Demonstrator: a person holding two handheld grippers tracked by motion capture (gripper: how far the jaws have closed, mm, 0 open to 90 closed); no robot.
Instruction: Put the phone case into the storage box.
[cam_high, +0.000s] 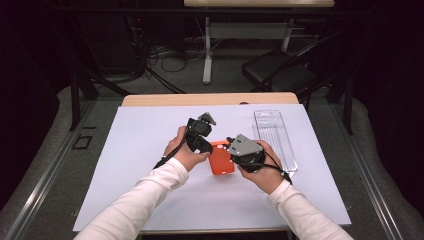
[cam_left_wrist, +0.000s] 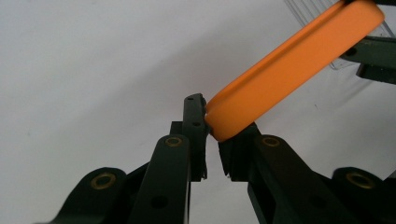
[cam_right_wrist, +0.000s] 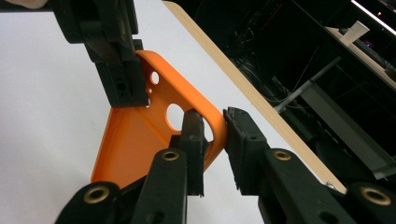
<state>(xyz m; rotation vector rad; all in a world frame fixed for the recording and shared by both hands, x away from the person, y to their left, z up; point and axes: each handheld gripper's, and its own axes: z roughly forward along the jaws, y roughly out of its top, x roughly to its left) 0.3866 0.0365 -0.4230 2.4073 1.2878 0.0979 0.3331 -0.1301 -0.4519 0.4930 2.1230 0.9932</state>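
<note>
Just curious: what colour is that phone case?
Orange phone case, clearest in the right gripper view.

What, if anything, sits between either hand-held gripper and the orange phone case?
Nothing visible does. The left hand-held gripper is clamped on one corner of the orange phone case, and the right hand-held gripper has its jaws on either side of the case's rim, at or close to contact.

Plenty of open white sheet (cam_high: 150, 165) from 6 round to 12 o'clock of the orange case (cam_high: 220, 159). Clear plastic tray (cam_high: 274, 137) blocks 2 o'clock.
</note>
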